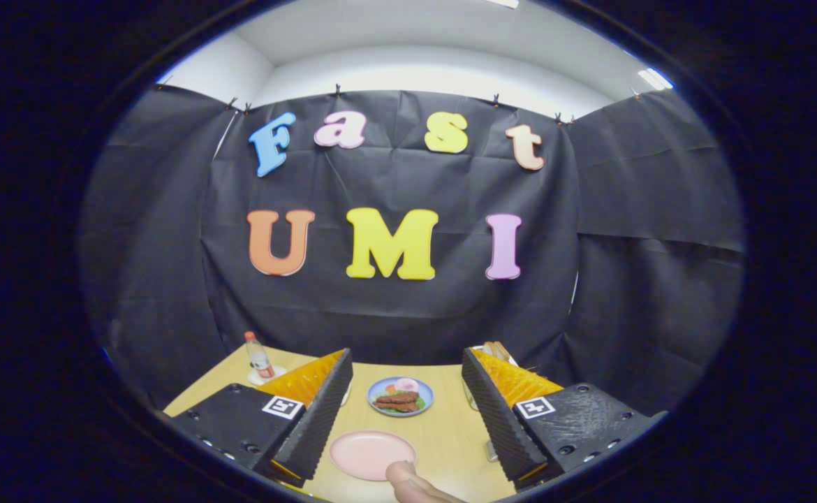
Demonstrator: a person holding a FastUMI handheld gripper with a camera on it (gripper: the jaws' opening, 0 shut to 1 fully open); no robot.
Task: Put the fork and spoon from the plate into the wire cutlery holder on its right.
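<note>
Nearest of all, a fingertip (408,482) of the person's hand pokes up between the two gripper fingers, touching or just overlapping the near edge of a pink plate (372,454). That plate lies on the wooden table (450,433) and looks bare; no fork or spoon can be made out on it. The gripper (407,381) is held well above the table with its fingers spread wide apart and nothing between them, framing the two plates.

Just beyond the pink plate, between the fingertips, sits a blue plate (400,396) with food on it: dark brown strips, something green, and a pale round piece at the far side.

Past the left finger, near the far left corner of the table, a small bottle (259,356) with an orange cap stands upright on a white saucer (269,376).

Behind the right finger, something stands on the table with light wooden pieces (498,349) showing at its top; most of it is hidden by the finger, so I cannot tell whether it is the wire cutlery holder.

Black cloth (625,279) hangs behind the table as the booth's wall.
</note>
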